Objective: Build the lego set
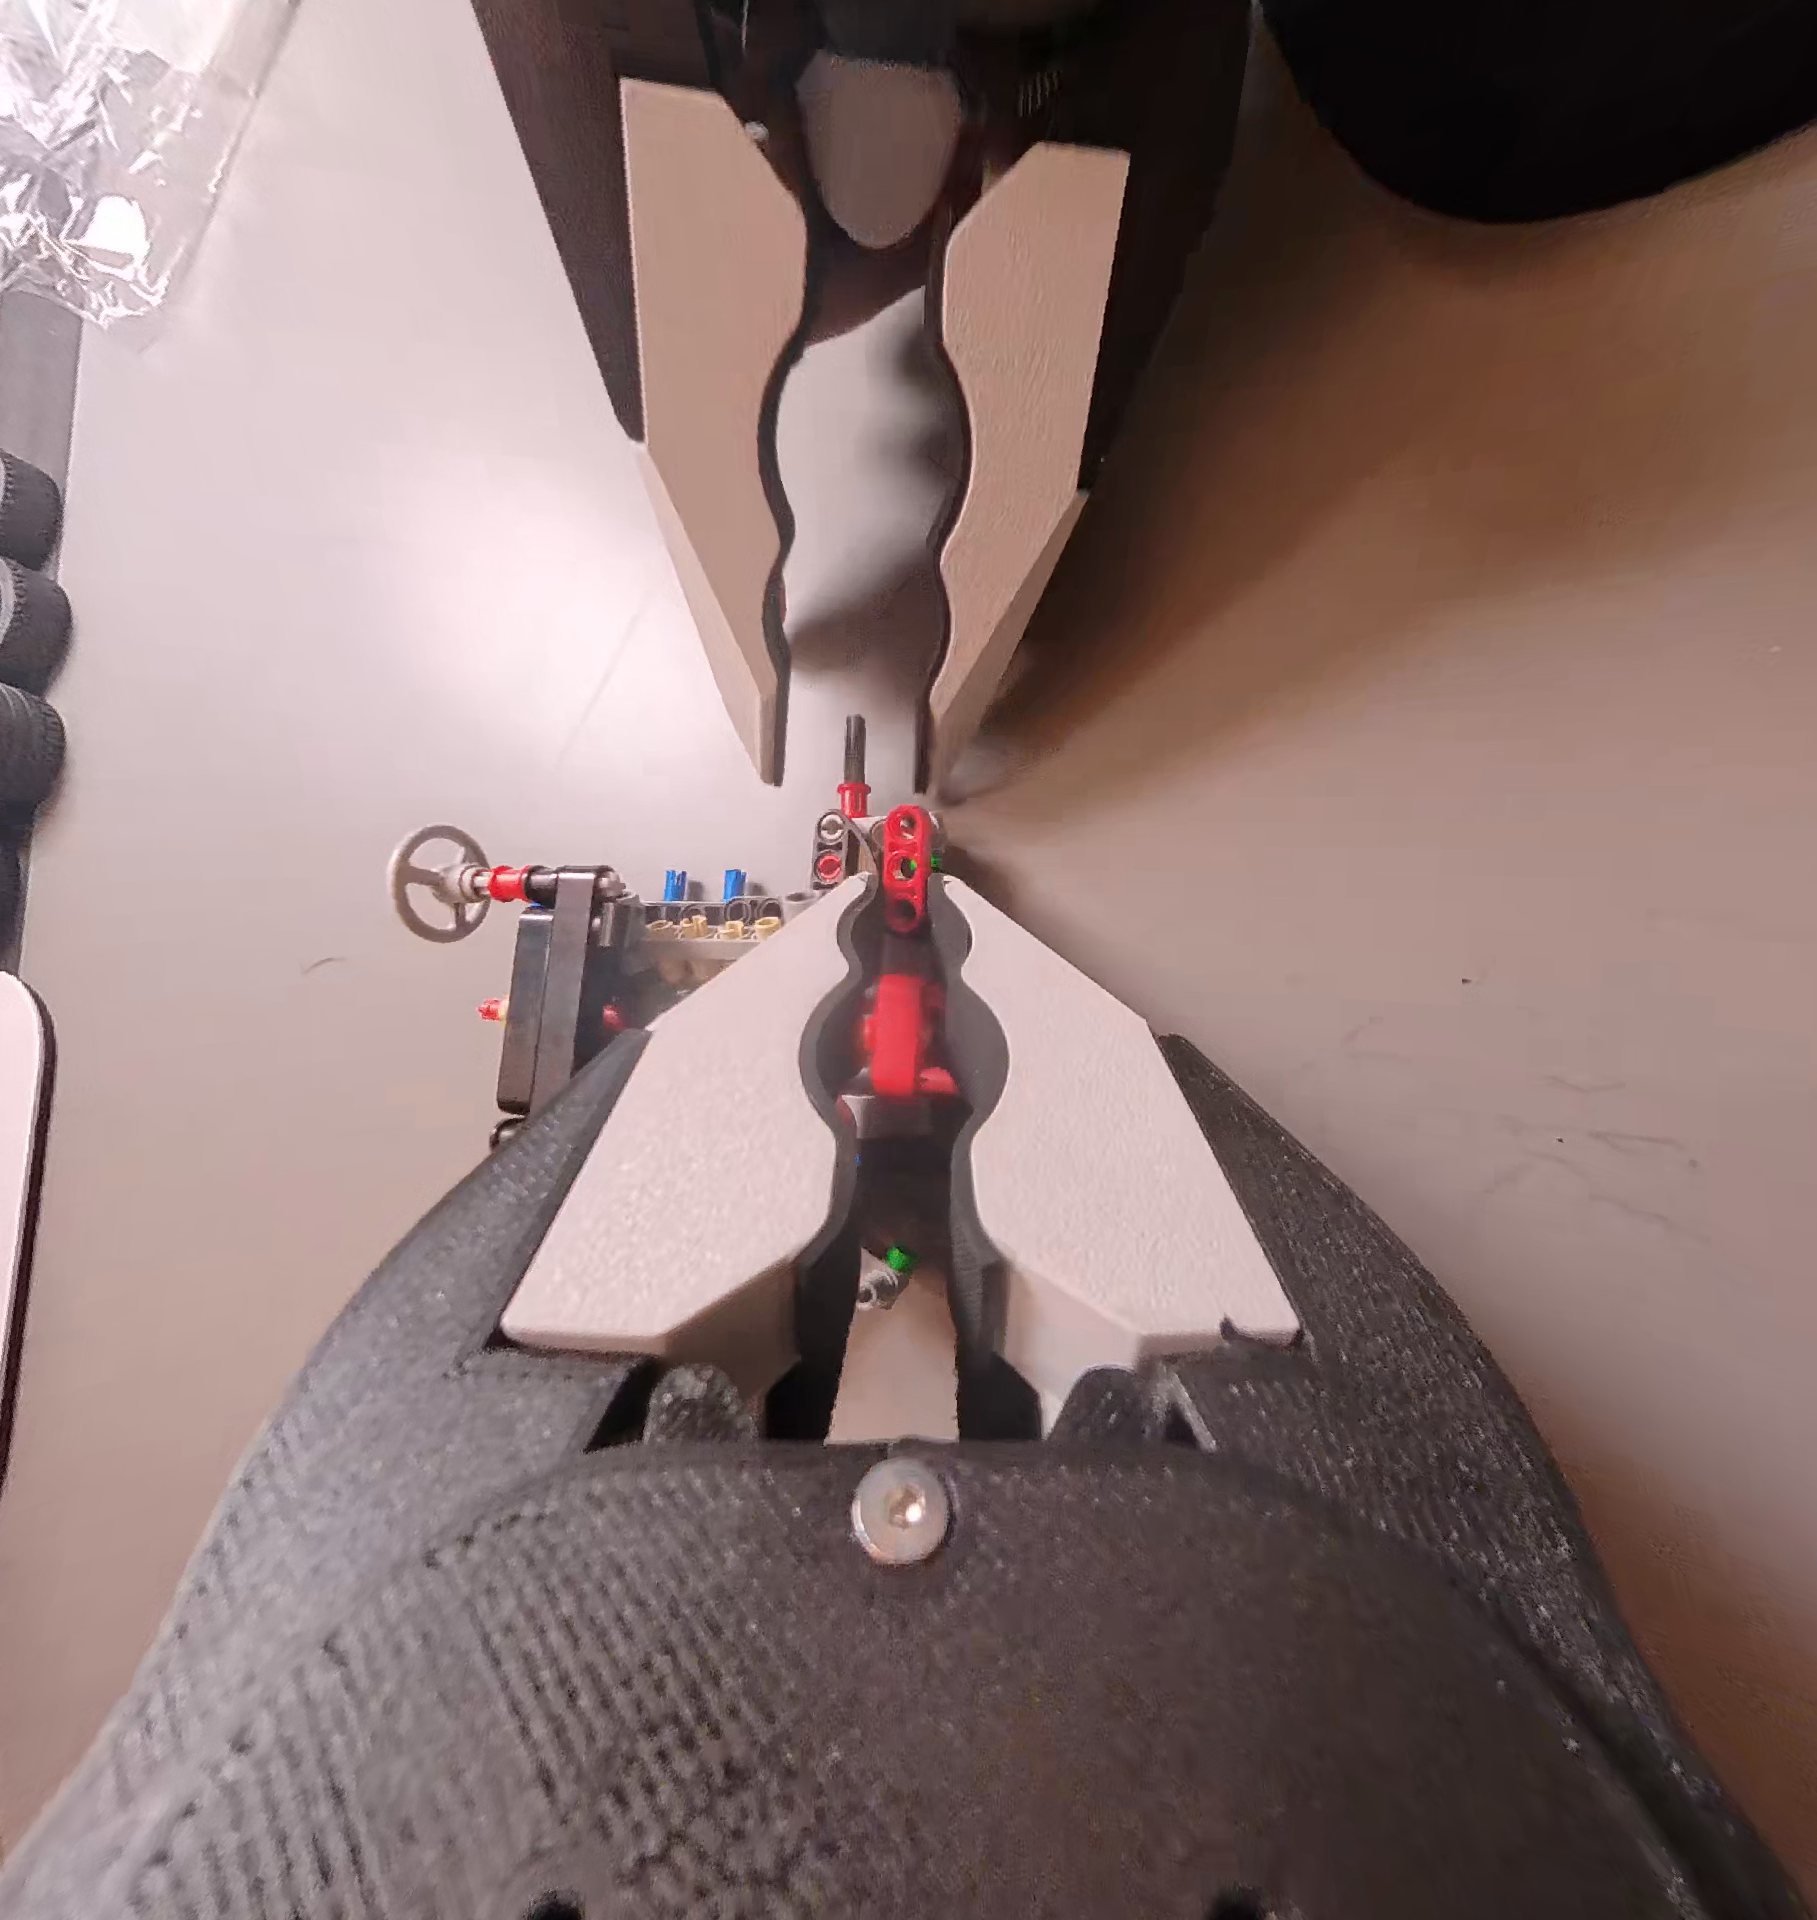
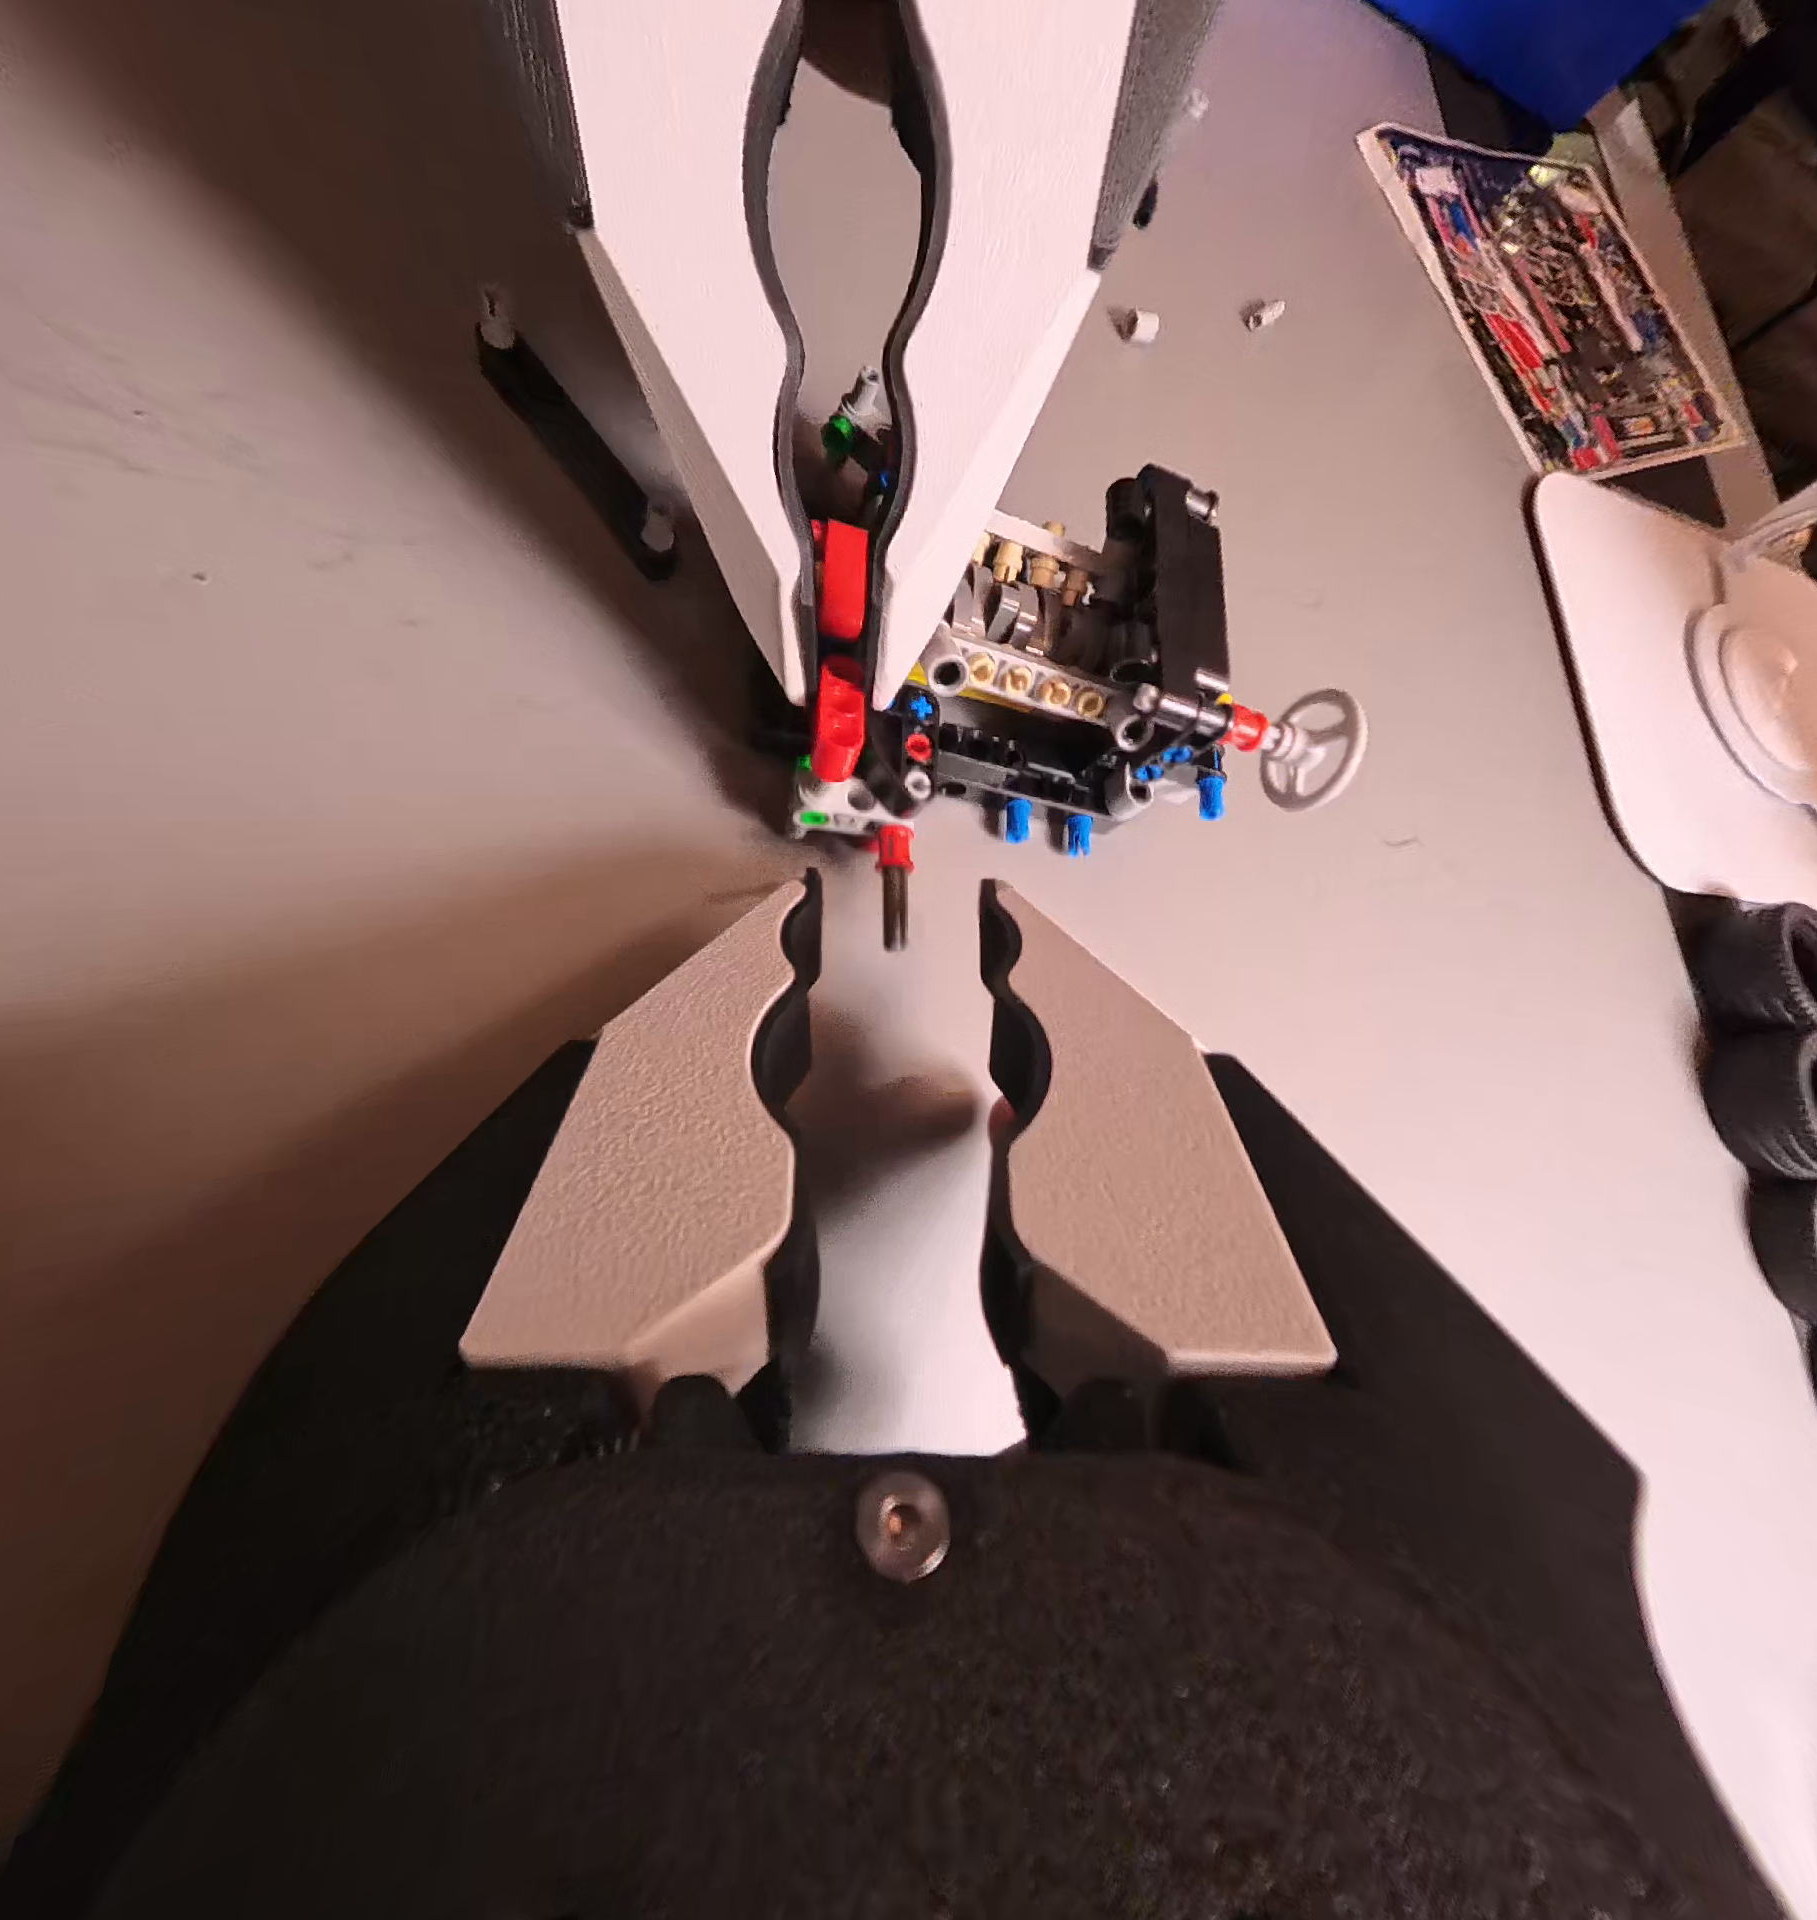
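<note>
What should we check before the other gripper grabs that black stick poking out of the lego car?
1. Left gripper shut on the model: ok.
2. Right gripper open: ok.
3. Axle lined up between the right fingers: ok.
4. Axle already between the fingertips: not ok, it sits just ahead of them.
5. Axle fully seated in the red bush: cannot tell.
6. Table bare around the axle: ok.

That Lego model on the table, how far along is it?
Partly built: the chassis already carries a steering wheel. The left gripper clamps its red end while the open right gripper faces a black axle. Left: the loose tyres.
</note>
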Motion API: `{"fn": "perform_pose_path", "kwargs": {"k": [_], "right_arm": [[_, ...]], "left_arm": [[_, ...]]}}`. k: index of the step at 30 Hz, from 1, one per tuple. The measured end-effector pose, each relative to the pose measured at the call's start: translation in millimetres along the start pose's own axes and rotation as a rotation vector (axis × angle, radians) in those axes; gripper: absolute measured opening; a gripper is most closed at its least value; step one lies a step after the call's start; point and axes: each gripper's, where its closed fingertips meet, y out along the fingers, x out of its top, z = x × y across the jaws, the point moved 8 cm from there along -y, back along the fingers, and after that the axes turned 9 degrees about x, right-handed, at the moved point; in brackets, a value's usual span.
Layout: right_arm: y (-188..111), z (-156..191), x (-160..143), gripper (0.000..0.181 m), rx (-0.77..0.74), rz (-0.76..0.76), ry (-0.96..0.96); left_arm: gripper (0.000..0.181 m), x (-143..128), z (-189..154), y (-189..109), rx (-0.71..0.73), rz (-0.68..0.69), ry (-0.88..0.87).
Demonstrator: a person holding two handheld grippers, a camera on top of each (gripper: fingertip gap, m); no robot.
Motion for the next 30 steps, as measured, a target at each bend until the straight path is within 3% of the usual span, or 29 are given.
{"fn": "perform_pose_path", "kwargs": {"k": [3,9,14,23,30], "right_arm": [[7.1,2.7,6.5,0.006,-0.012,-0.024,-0.057],[-2.4,10.8,22.5,0.005,0.074,-0.101,-0.041],[-11.3,20.9,48.4,0.005,0.233,-0.156,0.016],[0.9,26.7,83.3,0.005,0.354,-0.040,0.024],[-1.8,21.5,106.6,0.005,0.372,0.067,-0.019]], "left_arm": [[0.007,-1.5,-0.1,-3.5,-0.025,-0.010,-0.018],[0.006,-7.1,-4.9,-23.6,-0.111,-0.083,-0.083],[0.006,-10.5,-13.8,-47.2,-0.194,-0.190,-0.172],[0.006,-24.3,-29.0,-77.2,-0.259,-0.312,-0.281],[0.006,-33.8,-31.9,-81.4,-0.261,-0.349,-0.374]]}}
